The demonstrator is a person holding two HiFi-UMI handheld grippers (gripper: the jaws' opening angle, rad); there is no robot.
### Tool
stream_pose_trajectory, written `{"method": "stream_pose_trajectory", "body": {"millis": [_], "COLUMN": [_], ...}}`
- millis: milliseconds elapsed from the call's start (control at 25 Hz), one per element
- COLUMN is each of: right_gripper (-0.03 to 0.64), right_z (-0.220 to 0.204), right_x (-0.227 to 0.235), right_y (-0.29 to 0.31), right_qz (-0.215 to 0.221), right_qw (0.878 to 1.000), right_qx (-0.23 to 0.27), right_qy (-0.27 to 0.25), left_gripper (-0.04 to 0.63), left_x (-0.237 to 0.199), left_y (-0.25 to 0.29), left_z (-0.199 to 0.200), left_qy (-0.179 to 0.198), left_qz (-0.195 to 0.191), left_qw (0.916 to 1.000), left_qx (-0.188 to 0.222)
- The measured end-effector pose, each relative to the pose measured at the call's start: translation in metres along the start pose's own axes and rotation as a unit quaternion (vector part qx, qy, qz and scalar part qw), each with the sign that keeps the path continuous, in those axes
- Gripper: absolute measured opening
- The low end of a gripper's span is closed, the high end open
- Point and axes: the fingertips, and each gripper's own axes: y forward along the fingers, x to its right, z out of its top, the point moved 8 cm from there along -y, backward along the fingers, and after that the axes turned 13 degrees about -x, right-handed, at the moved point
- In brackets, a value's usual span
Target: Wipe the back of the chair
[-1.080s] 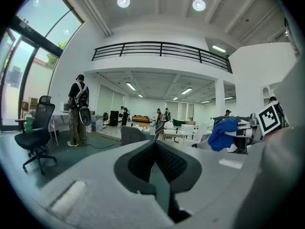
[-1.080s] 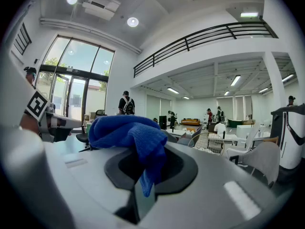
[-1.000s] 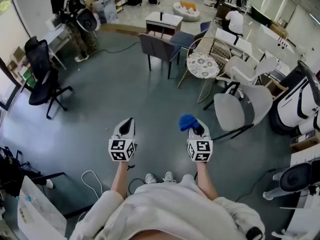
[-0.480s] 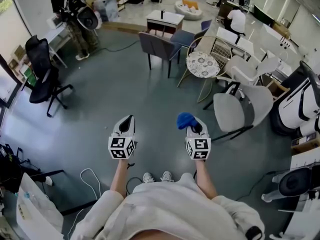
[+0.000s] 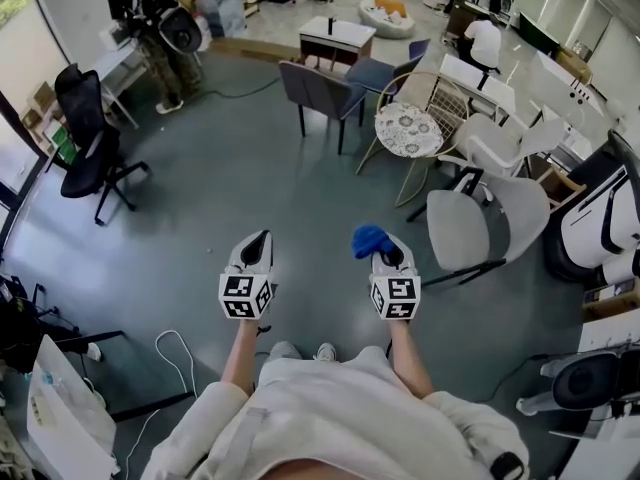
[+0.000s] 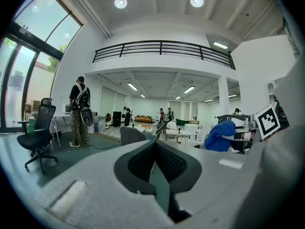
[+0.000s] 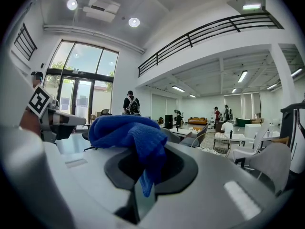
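Note:
My right gripper (image 5: 384, 252) is shut on a bunched blue cloth (image 5: 369, 239), which hangs over its jaws in the right gripper view, cloth (image 7: 135, 133). My left gripper (image 5: 257, 242) is shut with nothing in it, its black pads (image 6: 167, 162) pressed together. Both are held level above the grey floor, side by side. A dark grey chair (image 5: 318, 90) stands ahead, well beyond both grippers, its back (image 6: 132, 135) facing me. A light grey chair (image 5: 478, 223) stands to the right of the right gripper.
A round patterned table (image 5: 406, 129) and a wire chair (image 5: 440, 96) stand ahead right. A black office chair (image 5: 86, 138) is at the left. A person with a backpack (image 5: 160, 28) stands far left. A white cable (image 5: 170, 353) lies by my feet.
The room has shifted slightly down in the head view and my shoes have slid back under me. Both grippers keep their pose; the cloth stays gripped.

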Motion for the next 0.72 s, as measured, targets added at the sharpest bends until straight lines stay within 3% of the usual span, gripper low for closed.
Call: {"method": "stream_pose_trajectory", "body": {"millis": [400, 720], "right_gripper": [0.046, 0.046], "right_z": [0.004, 0.027], "right_x": [0.012, 0.033], "right_y": [0.039, 0.099], "right_qz": [0.011, -0.009], "right_qw": [1.000, 1.000], "right_qx": [-0.010, -0.014], "right_qy": [-0.002, -0.004], "left_gripper": [0.000, 0.000], "left_x": [-0.008, -0.036], "left_y": [0.040, 0.117], "left_z": [-0.001, 0.027], "left_qy": [-0.009, -0.005], "left_qz": [-0.002, -0.033], "left_qw": [0.9998, 0.9993], "left_qx": [-0.015, -0.016]}}
